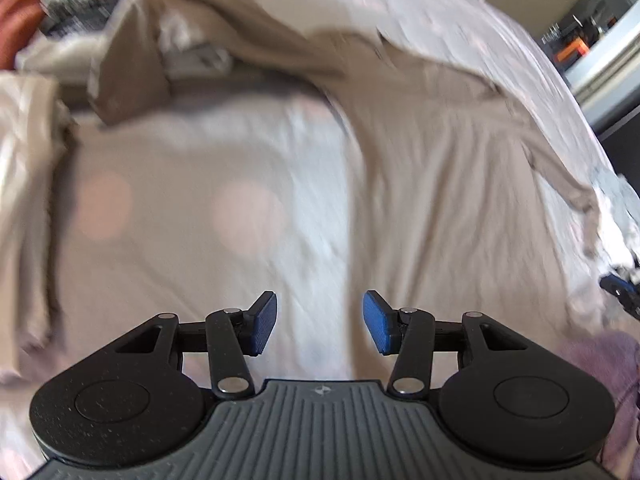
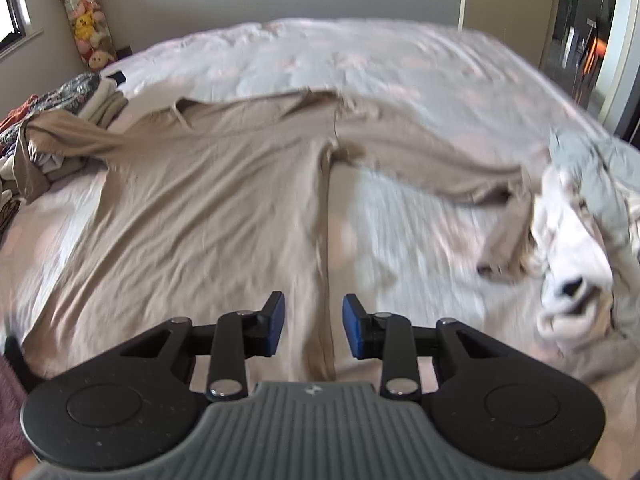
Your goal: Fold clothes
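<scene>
We hold our left gripper (image 1: 319,322) above the bed (image 1: 280,208), and its blue pads (image 1: 262,328) stand apart with nothing between them; under the gap we see only the pale bed cover. The beige long-sleeved shirt (image 1: 460,184) lies just to the right of this gripper, spread flat.

In the right wrist view our right gripper (image 2: 313,326) is also open and holds nothing. The side edge of the beige shirt (image 2: 208,200) runs below the gap between its pads (image 2: 276,322), but the pads do not press on it. The shirt lies flat on the bed (image 2: 360,60), its body on the left and one sleeve (image 2: 440,160) stretched to the right, where the cuff reaches a heap of white and grey clothes (image 2: 580,232). The other sleeve goes toward a pile of clothes (image 2: 48,120) at the left edge of the bed. Both views are blurred.
</scene>
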A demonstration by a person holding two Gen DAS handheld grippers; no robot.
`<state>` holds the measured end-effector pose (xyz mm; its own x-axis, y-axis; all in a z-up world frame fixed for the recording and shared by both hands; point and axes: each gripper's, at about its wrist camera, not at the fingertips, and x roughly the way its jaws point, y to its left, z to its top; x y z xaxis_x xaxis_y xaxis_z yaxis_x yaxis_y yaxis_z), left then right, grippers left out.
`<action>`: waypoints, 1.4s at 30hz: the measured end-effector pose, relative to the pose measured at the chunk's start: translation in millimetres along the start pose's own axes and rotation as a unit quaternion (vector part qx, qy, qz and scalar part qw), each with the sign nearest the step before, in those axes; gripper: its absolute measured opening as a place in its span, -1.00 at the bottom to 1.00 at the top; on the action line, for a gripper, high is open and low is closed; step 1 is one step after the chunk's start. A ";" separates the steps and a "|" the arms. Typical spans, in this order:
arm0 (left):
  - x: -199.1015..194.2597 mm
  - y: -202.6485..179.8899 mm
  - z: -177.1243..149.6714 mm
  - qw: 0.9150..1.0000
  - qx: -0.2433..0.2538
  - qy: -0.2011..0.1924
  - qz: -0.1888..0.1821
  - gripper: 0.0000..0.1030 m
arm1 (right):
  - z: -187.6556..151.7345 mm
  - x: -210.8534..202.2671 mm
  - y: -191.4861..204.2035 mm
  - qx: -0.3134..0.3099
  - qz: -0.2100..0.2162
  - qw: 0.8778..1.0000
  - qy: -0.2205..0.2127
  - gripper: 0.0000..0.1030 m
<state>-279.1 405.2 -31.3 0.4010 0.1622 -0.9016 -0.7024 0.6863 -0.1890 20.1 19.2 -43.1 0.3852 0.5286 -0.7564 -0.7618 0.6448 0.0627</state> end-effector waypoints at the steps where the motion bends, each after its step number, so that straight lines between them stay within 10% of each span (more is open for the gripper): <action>1: -1.5 5.0 4.2 1.000 0.003 -0.018 0.016 -0.11 | 1.4 6.6 4.4 0.002 -0.001 1.000 -0.007 -0.32; 13: 36.8 44.2 42.7 0.978 -0.024 -0.177 0.108 -0.01 | 12.7 71.7 48.8 0.054 0.083 0.994 -0.053 0.77; 28: 129.3 58.5 91.6 0.945 -0.073 -0.227 0.225 -0.03 | 5.2 112.9 31.3 0.154 0.115 0.981 -0.040 0.79; 30: 134.0 60.4 95.0 0.942 -0.074 -0.227 0.236 -0.36 | 5.9 118.3 32.0 0.154 0.113 0.981 -0.036 0.79; 35: 127.7 69.4 96.9 0.945 -0.068 -0.223 0.229 -0.90 | 6.6 128.7 32.8 0.159 0.107 0.981 -0.024 0.79; 42: 68.2 71.2 91.2 0.957 -0.022 -0.213 0.197 -0.98 | 7.0 128.2 33.5 0.159 0.111 0.981 -0.028 0.79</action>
<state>-248.1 529.8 -70.8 0.2971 0.6830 -0.6672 -0.8685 0.4837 0.1085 47.7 112.5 -133.4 0.2633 0.6992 -0.6647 -0.6324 0.6454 0.4284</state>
